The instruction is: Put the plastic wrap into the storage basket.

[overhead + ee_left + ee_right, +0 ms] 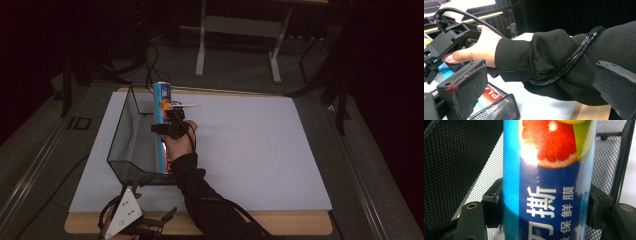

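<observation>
Left gripper (167,216) at 6 o'clock table edge, jaws wide apart, idle, nothing between.

Right gripper (169,116) clamps long blue box (162,100) mid-length; we see jaws pressed on both sides in right gripper view.

Box leans against mesh basket (122,135) at 10 o'clock, lower end near basket's front corner.

We judge step: placing box into basket. Next: lower, settle, then release.

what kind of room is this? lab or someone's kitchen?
Probably a lab or workshop, not a kitchen: a wooden table under a plain white sheet, metal desk legs and loose cables on a grey floor behind, dark surroundings. A mesh basket and box look like staged props.
</observation>
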